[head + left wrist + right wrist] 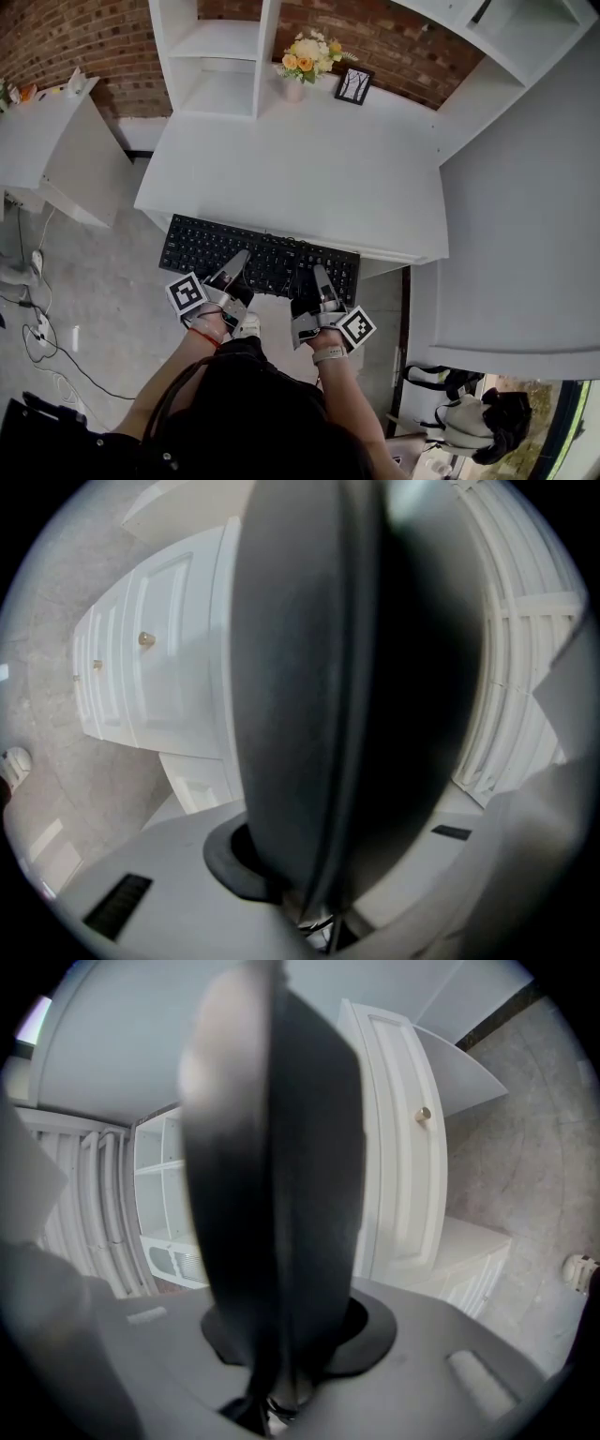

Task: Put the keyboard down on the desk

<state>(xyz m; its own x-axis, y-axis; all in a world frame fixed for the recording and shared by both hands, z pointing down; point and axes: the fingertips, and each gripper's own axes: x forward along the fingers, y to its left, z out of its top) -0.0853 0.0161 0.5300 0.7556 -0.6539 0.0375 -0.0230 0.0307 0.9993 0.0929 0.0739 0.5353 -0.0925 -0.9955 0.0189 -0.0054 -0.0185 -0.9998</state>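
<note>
A black keyboard (260, 258) hangs level at the front edge of the white desk (300, 178), its far side over the desktop, its near side past the edge. My left gripper (238, 264) is shut on the keyboard's near left part. My right gripper (319, 278) is shut on its near right part. In the left gripper view the keyboard (347, 686) stands edge-on as a dark slab between the jaws and hides most of the scene. The right gripper view shows the same dark slab of the keyboard (281, 1176) clamped between the jaws.
A vase of flowers (305, 58) and a small picture frame (353, 84) stand at the desk's back, beside a white shelf unit (220, 56). A white side table (47, 131) stands left, cables (37, 323) lie on the floor. White cabinet doors with a knob (424, 1115) show under the desk.
</note>
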